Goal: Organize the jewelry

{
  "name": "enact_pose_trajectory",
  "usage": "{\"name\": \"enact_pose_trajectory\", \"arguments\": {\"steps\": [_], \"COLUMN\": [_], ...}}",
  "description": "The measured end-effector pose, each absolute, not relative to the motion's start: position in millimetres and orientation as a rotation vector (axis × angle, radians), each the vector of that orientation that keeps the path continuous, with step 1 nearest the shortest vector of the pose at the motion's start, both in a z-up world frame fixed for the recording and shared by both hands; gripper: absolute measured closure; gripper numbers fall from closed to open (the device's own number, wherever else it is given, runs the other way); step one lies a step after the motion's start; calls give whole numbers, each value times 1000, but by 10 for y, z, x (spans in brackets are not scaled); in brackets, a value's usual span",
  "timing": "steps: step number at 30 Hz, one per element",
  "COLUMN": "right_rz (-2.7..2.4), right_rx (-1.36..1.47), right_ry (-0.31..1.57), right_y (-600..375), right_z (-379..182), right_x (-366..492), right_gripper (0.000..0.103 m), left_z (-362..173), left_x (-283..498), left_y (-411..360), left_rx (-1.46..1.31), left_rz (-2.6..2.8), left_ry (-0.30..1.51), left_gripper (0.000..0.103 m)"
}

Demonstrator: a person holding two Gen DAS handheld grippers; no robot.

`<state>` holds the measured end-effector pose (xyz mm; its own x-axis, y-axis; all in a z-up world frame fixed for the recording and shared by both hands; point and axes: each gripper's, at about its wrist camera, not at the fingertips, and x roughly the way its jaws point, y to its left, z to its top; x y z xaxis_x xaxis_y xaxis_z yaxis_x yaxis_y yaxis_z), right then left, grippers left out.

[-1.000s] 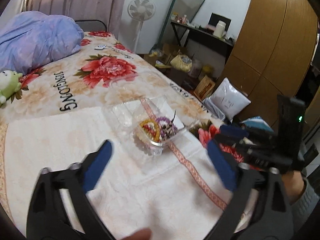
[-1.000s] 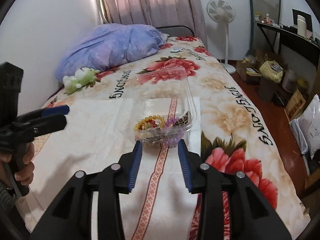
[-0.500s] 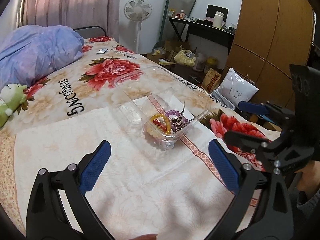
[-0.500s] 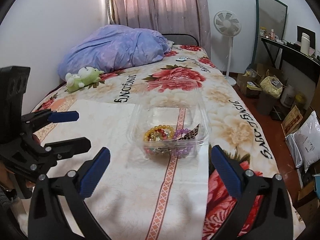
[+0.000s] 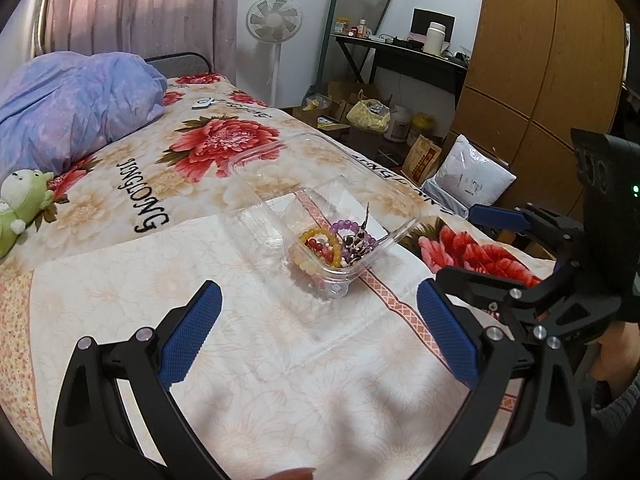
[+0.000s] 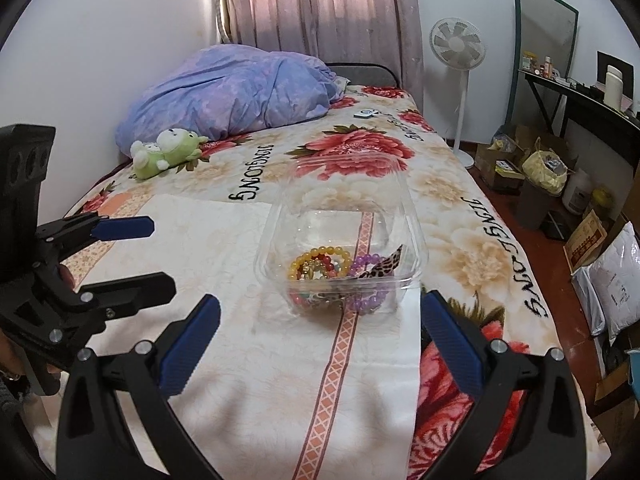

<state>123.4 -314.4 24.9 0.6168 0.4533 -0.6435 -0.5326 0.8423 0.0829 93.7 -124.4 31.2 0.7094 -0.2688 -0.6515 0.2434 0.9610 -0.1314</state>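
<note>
A clear plastic clamshell box [image 5: 394, 236] [image 6: 404, 286] sits open on a pale cloth on the bed, its lid raised behind it. Inside lie a yellow bead bracelet [image 5: 320, 238] [image 6: 316, 254], a purple bead bracelet [image 5: 348, 225] [image 6: 364, 260], red beads and a leopard-print piece [image 6: 384, 266]. My left gripper [image 5: 318, 330] is open and empty, short of the box. My right gripper [image 6: 320, 334] is open and empty, just in front of the box. Each gripper shows in the other's view, the right [image 5: 476, 244] and the left [image 6: 154, 252].
A green plush toy [image 6: 166, 152] and a purple duvet [image 6: 232, 96] lie at the head of the bed. A fan [image 6: 458, 46], a mirror, a black desk, boxes and bags [image 5: 368, 114] stand on the floor beside the bed, by a wooden wardrobe [image 5: 540, 60].
My right gripper has opened from nearly shut to wide. Both grippers have drawn back and risen a little from the box; the box and jewelry have not moved.
</note>
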Motion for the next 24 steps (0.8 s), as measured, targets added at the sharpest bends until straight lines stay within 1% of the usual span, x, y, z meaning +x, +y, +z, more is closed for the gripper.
{"name": "enact_pose_trajectory", "arguments": {"steps": [24], "right_rz": [552], "right_rx": [-123], "right_ry": [725], "right_y": [-3275], "right_z": [207], "right_x": [1278], "right_gripper": [5], "left_z": [328], "left_x": [931], "left_y": [-1249], "left_rx": [-35], "left_rz": [-287], "left_ry": [729], "left_gripper": [7]}}
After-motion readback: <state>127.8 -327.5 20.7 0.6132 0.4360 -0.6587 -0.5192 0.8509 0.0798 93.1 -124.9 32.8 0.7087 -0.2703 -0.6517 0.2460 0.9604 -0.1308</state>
